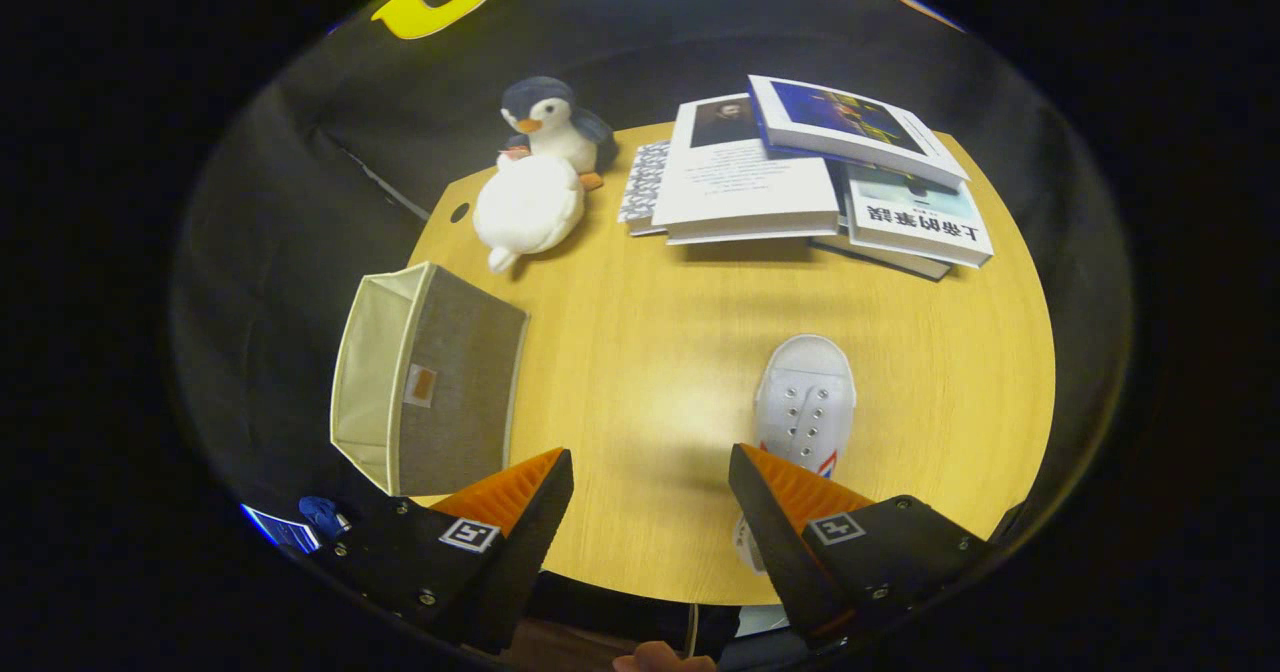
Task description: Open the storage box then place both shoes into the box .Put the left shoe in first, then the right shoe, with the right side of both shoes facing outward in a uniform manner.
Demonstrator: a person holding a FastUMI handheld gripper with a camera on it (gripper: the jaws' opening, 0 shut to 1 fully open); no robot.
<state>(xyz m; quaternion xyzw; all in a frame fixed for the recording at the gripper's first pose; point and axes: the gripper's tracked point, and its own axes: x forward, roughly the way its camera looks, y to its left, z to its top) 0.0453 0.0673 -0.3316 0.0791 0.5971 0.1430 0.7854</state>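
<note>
A grey fabric storage box [440,392] with a cream lining stands open on the wooden table [640,352], just ahead of my left finger [520,497]. A white shoe [805,407] lies on the table with its toe pointing away, just beyond my right finger [790,492], which covers its heel end. My gripper [650,467] hangs open above the table's near edge, with only bare wood between its orange fingers.
A plush penguin [540,172] lies at the far left of the table. A pile of books [810,172] takes up the far right. A blue object [320,514] shows beside the left finger, below the box.
</note>
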